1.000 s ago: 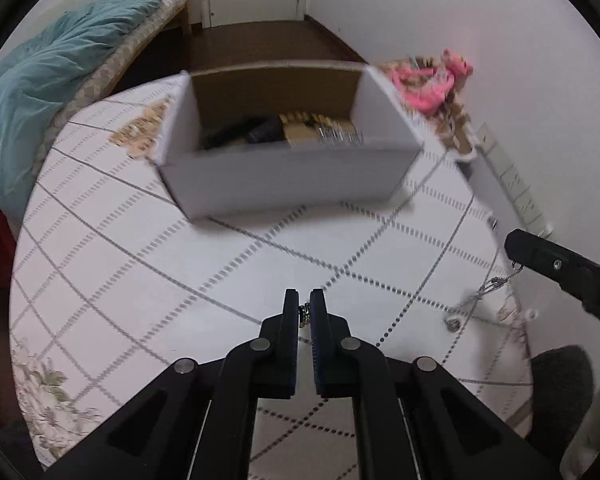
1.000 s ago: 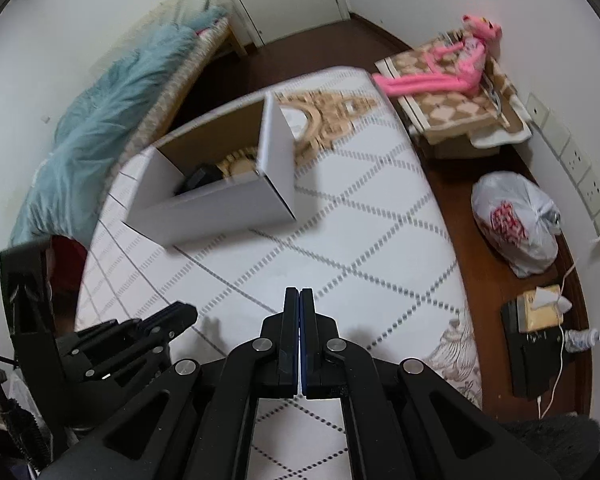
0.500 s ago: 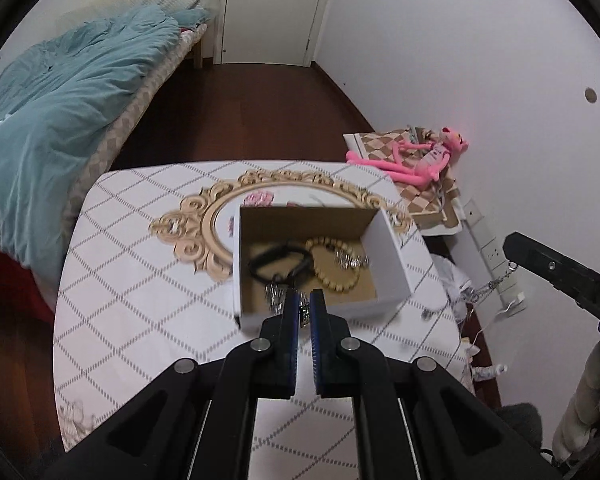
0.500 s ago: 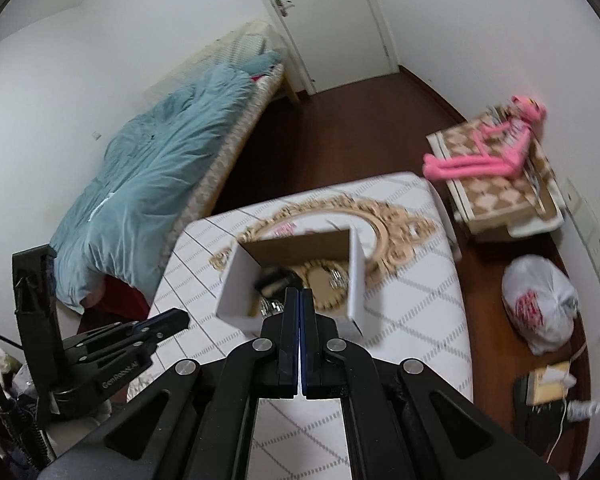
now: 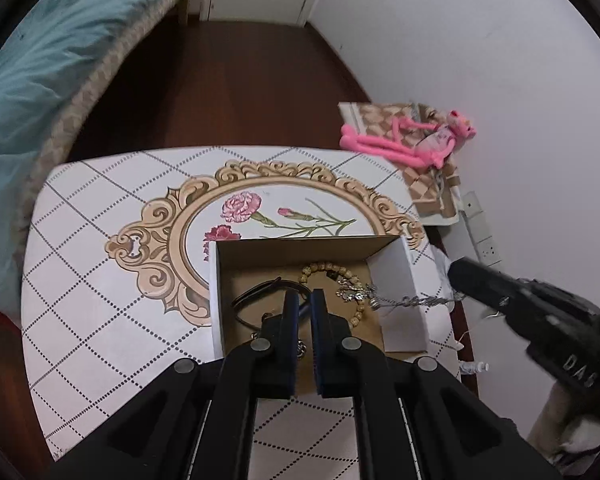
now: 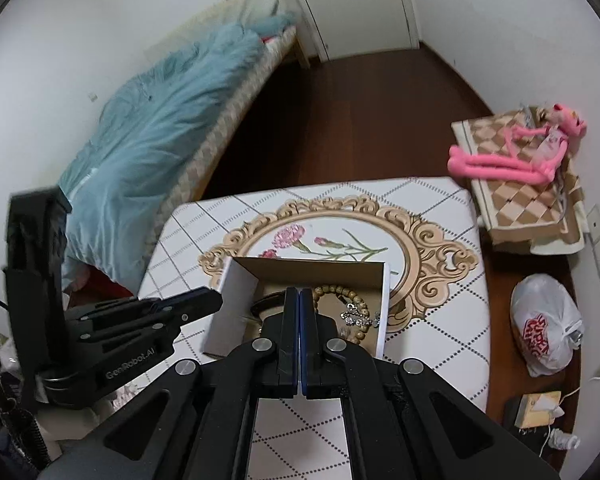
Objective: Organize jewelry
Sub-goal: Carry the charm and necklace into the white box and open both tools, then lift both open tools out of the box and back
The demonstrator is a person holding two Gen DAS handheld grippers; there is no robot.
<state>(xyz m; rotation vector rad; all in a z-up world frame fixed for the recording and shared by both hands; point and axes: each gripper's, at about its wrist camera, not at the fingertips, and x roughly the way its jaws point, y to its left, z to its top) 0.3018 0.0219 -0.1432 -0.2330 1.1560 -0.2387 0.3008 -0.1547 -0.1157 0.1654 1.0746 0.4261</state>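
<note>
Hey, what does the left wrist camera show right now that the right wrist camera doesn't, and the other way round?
Only the left wrist view shows the silver chain stretching from the right gripper's tip over the cardboard box's wall, and the left gripper's narrow gap between its fingers.

Only the right wrist view shows the white plastic bag on the floor and the right gripper's fingers pressed together over the box.

Both show the box on the patterned table, the wooden bead bracelet and black cord inside it, the pink plush toy and the blue bedding.
</note>
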